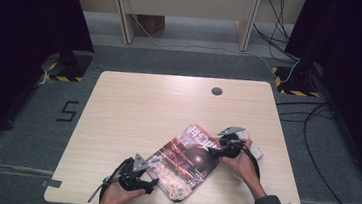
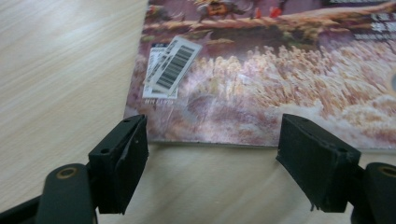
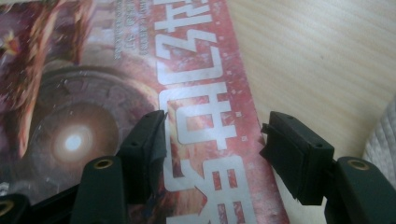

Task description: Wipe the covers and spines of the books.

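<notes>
Left gripper (image 2: 212, 154) jaws stand wide at the glossy red illustrated magazine's (image 2: 280, 74) near edge, nothing held. Right gripper (image 3: 212, 149), likewise wide, straddles its title edge. Magazine lies closed on the pale wooden table (image 1: 143, 103); gripping judged not yet begun.

Left hand-held gripper (image 1: 154, 181) low, jaws spread wide, right hand-held gripper (image 1: 215, 146) jaws apart, forearms angled inward

I see one magazine (image 1: 187, 160) lying flat and closed on the tabletop (image 1: 138, 108), cover up, in the near right part. It is turned at an angle, so one corner points toward my near edge. The glossy cover is mostly red and brown, with a round glowing shape in the middle and big white characters (image 3: 205, 126) along the top edge. The lower part shows a pale field picture, and a white barcode sticker (image 2: 173, 65) sits near one bottom corner.
</notes>
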